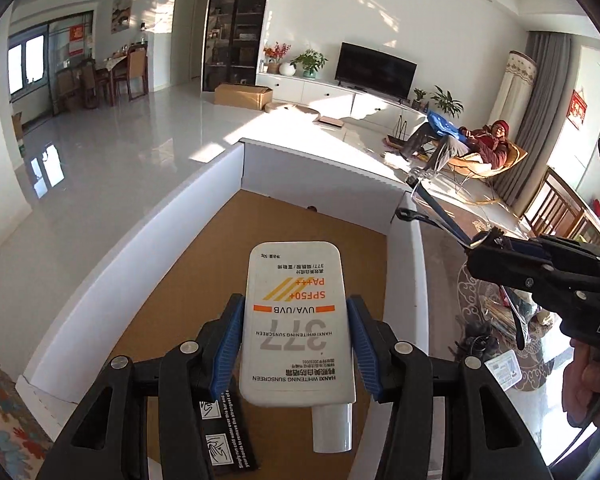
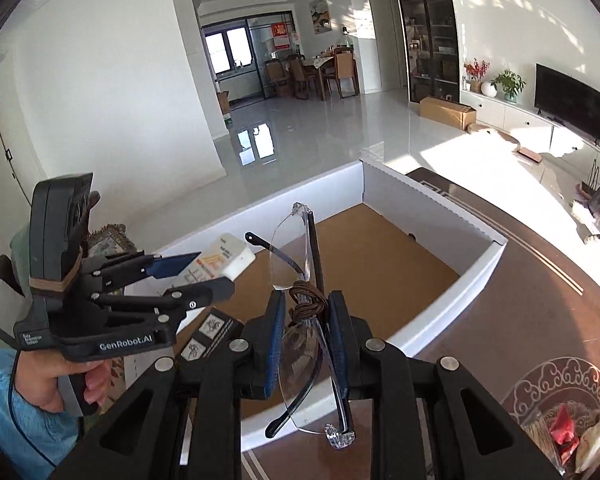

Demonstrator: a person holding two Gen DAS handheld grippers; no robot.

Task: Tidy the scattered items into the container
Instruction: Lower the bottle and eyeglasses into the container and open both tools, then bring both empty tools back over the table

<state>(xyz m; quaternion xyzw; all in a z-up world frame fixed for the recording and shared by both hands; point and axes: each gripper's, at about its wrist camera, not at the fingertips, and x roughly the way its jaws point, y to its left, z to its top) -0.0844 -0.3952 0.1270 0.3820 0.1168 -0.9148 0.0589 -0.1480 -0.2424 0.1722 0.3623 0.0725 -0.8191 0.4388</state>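
My left gripper (image 1: 296, 312) is shut on a white sunscreen bottle (image 1: 296, 328), held cap toward the camera above the open white cardboard box (image 1: 204, 208) with a brown floor. The bottle also shows in the right wrist view (image 2: 224, 258), over the box's left side. My right gripper (image 2: 304, 300) is shut on folded rimless glasses (image 2: 300, 344) with dark arms and a brown cord, held over the box's near wall (image 2: 440, 308). The glasses show in the left wrist view (image 1: 440, 208) above the box's right wall.
The box stands on a dark brown table (image 2: 520, 288) with pale ornament lines. A black leaflet (image 1: 224, 432) lies inside the box near me. A clear dish (image 2: 568, 412) with wrapped snacks sits at the right. A person (image 1: 480, 144) reclines in a chair far off.
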